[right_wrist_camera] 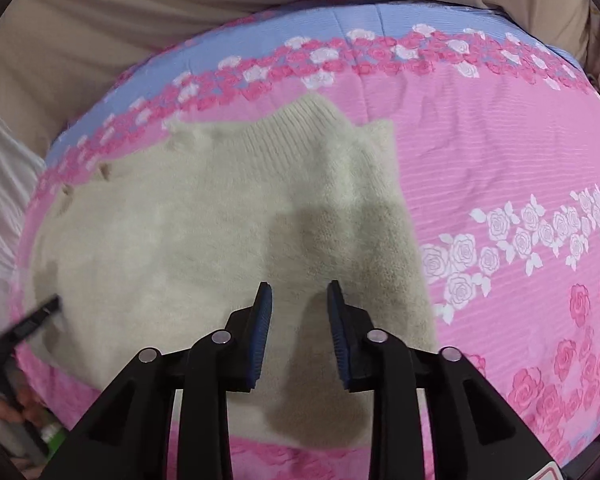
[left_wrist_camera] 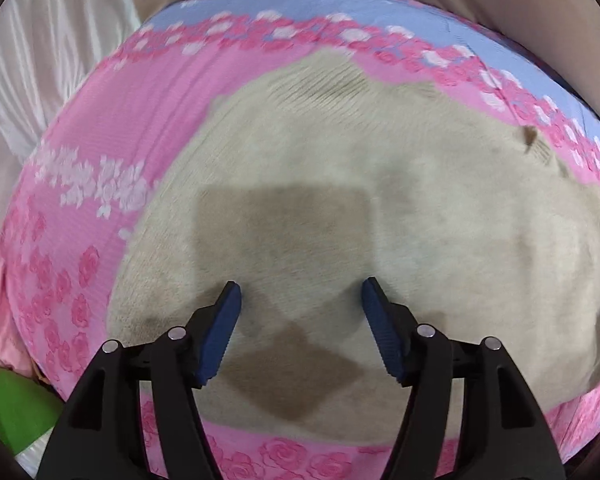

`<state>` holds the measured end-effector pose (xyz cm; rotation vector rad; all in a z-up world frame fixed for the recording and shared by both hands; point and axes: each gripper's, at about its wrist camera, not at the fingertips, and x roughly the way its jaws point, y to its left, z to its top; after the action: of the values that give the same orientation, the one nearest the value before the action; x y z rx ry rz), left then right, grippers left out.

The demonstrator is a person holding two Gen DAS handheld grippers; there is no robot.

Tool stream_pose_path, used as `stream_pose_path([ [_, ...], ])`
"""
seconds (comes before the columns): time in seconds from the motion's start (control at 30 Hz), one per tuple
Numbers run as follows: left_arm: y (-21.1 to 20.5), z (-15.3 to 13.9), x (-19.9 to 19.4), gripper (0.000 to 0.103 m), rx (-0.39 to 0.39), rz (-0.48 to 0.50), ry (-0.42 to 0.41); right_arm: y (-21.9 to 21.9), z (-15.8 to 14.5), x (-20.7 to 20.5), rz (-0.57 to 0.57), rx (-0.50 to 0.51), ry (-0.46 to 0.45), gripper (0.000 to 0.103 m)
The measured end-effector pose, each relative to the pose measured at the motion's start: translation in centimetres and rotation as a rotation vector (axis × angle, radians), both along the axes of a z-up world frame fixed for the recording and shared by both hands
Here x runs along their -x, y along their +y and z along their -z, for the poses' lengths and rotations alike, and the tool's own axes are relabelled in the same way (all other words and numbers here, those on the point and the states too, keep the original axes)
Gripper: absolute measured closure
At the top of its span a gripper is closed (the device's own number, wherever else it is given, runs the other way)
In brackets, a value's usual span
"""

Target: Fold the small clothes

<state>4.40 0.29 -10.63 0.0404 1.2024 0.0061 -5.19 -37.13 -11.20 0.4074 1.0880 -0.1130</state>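
Cream knit sweater lies spread flat on a pink rose-print bedspread, which has a blue band along its far edge. Ribbed collar points toward the blue band in the right wrist view.

Left tongs: jaws spread wide, blue ribbed pads apart, nothing between them. They hover over the middle of the sweater and cast dark blocky shadows on the knit. Cannot tell whether the tips touch the fabric.

Right tongs: jaws also spread, narrower gap than the left, holding nothing. They sit above the sweater near its right edge, with pink bedspread just beyond.

Part of the other tool shows dark at the left edge of the right wrist view, over the sweater's far side. Beige fabric lies beyond the bedspread. A green object sits at the lower left of the left wrist view, off the bedspread.
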Motion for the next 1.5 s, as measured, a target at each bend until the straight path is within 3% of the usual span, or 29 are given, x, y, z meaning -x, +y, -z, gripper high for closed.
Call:
stream_pose_path([
  [0.07, 0.1, 0.0, 0.2, 0.039, -0.005, 0.009, -0.009, 2.1, -1.3, -1.1, -0.065, -0.041, -0.035, 0.070],
  [0.17, -0.1, 0.1, 0.3, 0.039, -0.020, 0.016, -0.015, 6.2, -0.8, -3.9, -0.179, -0.079, -0.023, 0.070],
  [0.3, 0.1, 0.1, 0.2, 0.038, -0.011, 0.022, -0.013, 11.1, 1.6, -7.7, -0.322, 0.039, 0.024, 0.072],
  [0.33, 0.2, 0.1, 0.2, 0.038, -0.007, 0.024, -0.013, 11.1, 2.6, -8.7, -0.323, 0.088, 0.053, 0.080],
  [0.37, 0.2, 0.1, 0.2, 0.036, -0.004, 0.023, -0.014, 10.2, 3.3, -9.5, -0.312, 0.064, 0.054, 0.081],
  [0.43, 0.6, 0.1, 0.3, 0.036, 0.015, 0.013, -0.013, 7.3, 2.1, -10.0, -0.205, -0.008, 0.050, 0.093],
  [0.47, 1.0, -0.3, 0.5, 0.036, 0.038, 0.004, -0.015, 5.8, 0.7, -9.6, -0.148, -0.010, 0.031, 0.090],
  [0.53, 2.5, -1.3, 1.1, 0.037, 0.098, -0.037, -0.049, 2.2, -2.3, -7.6, -0.071, -0.034, -0.052, 0.065],
  [0.6, 4.5, -2.0, 1.7, 0.036, 0.145, -0.097, -0.069, -1.6, -3.7, -4.8, 0.003, -0.014, -0.081, 0.042],
  [0.7, 8.0, -1.2, 2.2, 0.033, 0.214, -0.203, -0.039, -6.6, -1.9, 0.2, 0.076, -0.030, -0.017, 0.039],
  [0.83, 9.9, 0.2, 3.2, 0.031, 0.263, -0.275, -0.038, -7.4, 2.6, 4.0, 0.101, -0.142, 0.067, 0.039],
  [0.87, 10.1, 0.4, 3.4, 0.023, 0.271, -0.297, -0.048, -7.0, 3.7, 4.3, 0.107, -0.183, 0.061, 0.039],
  [0.93, 11.5, 1.4, 3.9, 0.019, 0.332, -0.423, -0.058, -6.0, 5.1, 4.6, 0.125, -0.256, 0.039, 0.035],
  [1.0, 12.8, 2.2, 4.3, 0.016, 0.414, -0.533, -0.079, -5.0, 5.1, 4.3, 0.146, -0.262, -0.017, 0.028],
  [1.07, 12.3, 2.3, 3.7, 0.014, 0.384, -0.533, -0.075, -4.4, 5.0, 3.4, 0.160, -0.253, -0.027, 0.030],
  [1.1, 11.6, 2.2, 3.2, 0.017, 0.356, -0.494, -0.068, -4.2, 4.9, 2.8, 0.149, -0.270, -0.026, 0.051],
  [1.13, 10.7, 2.1, 2.7, 0.035, 0.344, -0.437, -0.064, -4.2, 4.9, 2.3, 0.143, -0.280, -0.020, 0.071],
  [1.17, 9.9, 1.9, 2.2, 0.062, 0.333, -0.391, -0.060, -4.4, 4.4, 2.0, 0.145, -0.288, -0.030, 0.073],
  [1.23, 8.6, 0.8, 1.3, 0.084, 0.321, -0.318, -0.053, -4.7, 2.4, 1.8, 0.140, -0.274, -0.067, 0.080],
  [1.37, 7.7, -2.9, 1.4, 0.086, 0.441, -0.284, -0.092, -5.8, -2.6, 3.1, 0.130, -0.261, -0.144, 0.081],
  [1.5, 6.3, -3.9, 2.4, 0.085, 0.453, -0.224, -0.085, -7.1, -4.7, 5.4, 0.118, -0.124, -0.128, 0.080],
])
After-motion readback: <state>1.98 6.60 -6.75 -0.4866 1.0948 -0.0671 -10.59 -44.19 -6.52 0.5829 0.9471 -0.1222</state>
